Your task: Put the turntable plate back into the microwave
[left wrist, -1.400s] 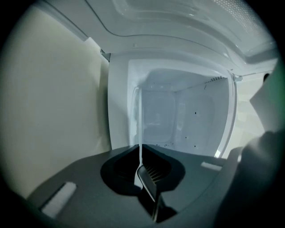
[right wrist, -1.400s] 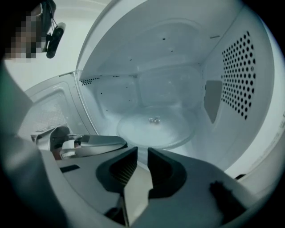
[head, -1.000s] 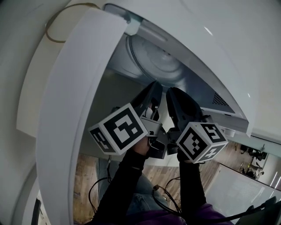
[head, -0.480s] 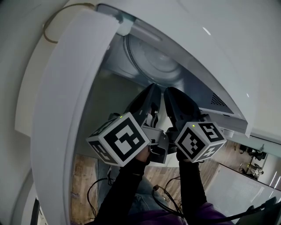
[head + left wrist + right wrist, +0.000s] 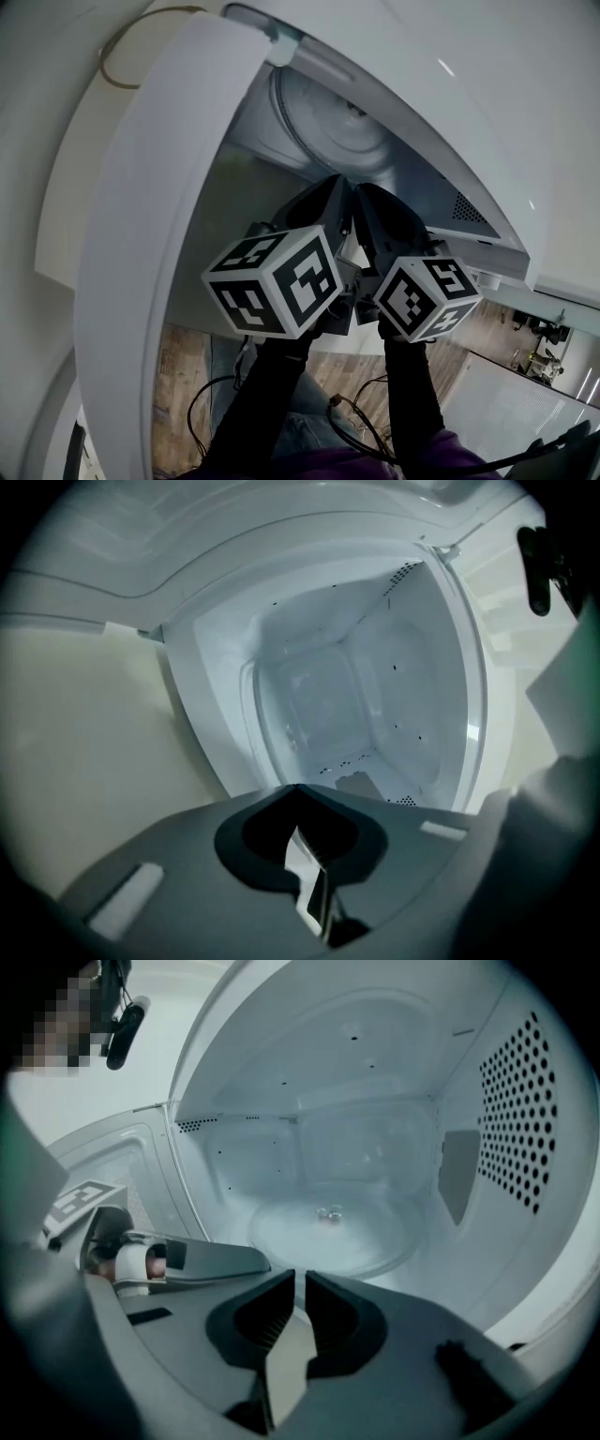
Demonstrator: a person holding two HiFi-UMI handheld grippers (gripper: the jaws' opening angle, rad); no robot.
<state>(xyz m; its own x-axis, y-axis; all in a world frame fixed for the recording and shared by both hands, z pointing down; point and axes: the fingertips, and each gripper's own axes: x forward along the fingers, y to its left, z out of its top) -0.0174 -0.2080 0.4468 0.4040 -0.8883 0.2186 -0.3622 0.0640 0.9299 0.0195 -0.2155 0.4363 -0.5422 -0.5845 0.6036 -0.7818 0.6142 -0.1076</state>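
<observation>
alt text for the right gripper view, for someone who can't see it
A clear glass turntable plate lies flat on the floor of an open white microwave. The right claw fills the foreground, its jaws a narrow gap apart with nothing between them, tips near the plate's front rim; the left claw pokes in at its left.

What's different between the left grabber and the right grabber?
The left gripper has its jaws pressed together; the right gripper leaves a thin slit between its jaws. In the head view, the left gripper's marker cube looks bigger than the right gripper's. Both point into the open microwave, where the turntable plate lies.
</observation>
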